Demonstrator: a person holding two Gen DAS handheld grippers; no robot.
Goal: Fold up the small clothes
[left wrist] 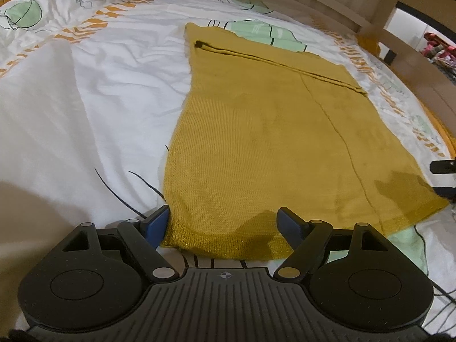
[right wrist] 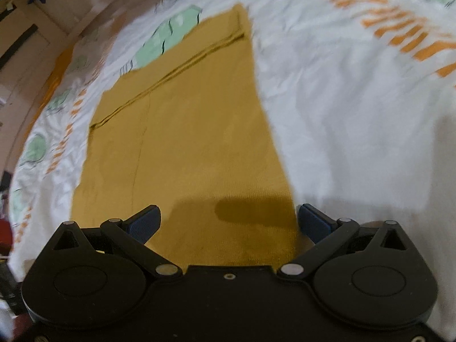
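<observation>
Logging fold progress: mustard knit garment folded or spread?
Partly folded: mustard knit garment lies flat, narrow, with layered edges across its far end.

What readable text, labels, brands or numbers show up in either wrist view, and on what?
None readable in either view.
Left tool: only a small crosshair mark on its body, no letters.
Green patch on the bed sheet: faint pale marks, too blurred to read.
Yellow knit garment: no tag or print visible.
Right wrist view: motion-blurred; right tool and sheet show no text.
</observation>
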